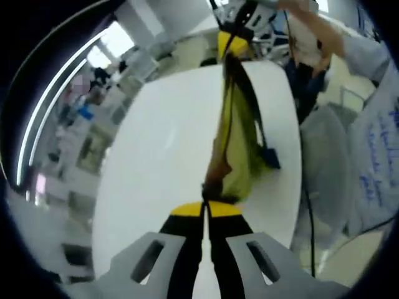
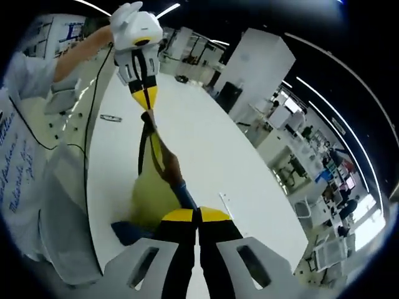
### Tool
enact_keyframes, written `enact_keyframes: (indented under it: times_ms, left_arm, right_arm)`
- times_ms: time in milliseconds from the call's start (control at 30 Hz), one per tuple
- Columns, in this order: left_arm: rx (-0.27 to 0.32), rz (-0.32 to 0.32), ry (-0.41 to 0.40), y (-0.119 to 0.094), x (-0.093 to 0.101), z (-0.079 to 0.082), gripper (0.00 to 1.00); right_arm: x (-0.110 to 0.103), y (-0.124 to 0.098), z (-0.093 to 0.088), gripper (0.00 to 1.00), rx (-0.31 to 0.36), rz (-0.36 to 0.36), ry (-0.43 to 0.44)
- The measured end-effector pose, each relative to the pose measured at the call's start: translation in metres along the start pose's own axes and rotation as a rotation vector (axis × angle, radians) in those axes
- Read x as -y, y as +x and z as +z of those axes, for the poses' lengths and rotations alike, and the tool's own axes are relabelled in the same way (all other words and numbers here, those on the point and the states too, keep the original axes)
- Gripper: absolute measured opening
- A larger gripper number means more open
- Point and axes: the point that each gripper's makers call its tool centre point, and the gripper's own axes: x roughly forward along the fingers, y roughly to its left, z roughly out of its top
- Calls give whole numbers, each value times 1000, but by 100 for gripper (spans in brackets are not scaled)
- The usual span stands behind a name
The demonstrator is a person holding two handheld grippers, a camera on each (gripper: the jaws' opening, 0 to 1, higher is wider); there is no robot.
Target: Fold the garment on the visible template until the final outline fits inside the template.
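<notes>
Between the two grippers, lifted clear above the white tabletop (image 1: pixel 162 162), a yellow-green garment (image 1: pixel 235 146) with dark trim is held stretched in the air, its middle sagging and a blue corner hanging low, so it is judged light, limp and prone to slipping, best pinched at opposite corners or hems. Nearest in the left gripper view, the left gripper (image 1: pixel 206 208) is seen with its fingers pressed together on one bunched end. Farther along, the right gripper (image 1: pixel 232 47) is clamped on the other end, carried in a raised, outstretched hand (image 2: pixel 128 15).
</notes>
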Motion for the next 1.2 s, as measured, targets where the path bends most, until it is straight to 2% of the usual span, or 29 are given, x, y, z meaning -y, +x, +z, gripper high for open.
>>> enact_keyframes:
  times_ms: [67,233,500,633,700,967,1200]
  left_arm:
    - [9,14,15,-14,0,7,0]
    - [13,27,31,-31,4,15,0]
    - [17,48,68,-60,22,27,0]
    - [18,70,88,-76,33,32,0]
    - [18,77,111,-87,45,36,0]
    - [20,89,124,-112,74,38,0]
    - [1,112,140,-134,99,41,0]
  right_arm:
    - [3,-12,13,1,3,-7,-32]
    - [4,-31,28,1,6,-15,-60]
    - [-11,-57,37,1,19,-28,-97]
    - [-23,-75,45,1,34,-42,-114]
    - [-29,-83,49,1,42,-46,-127]
    - [-53,-107,57,1,67,-44,-151]
    - [-83,-128,63,1,85,-28,-183]
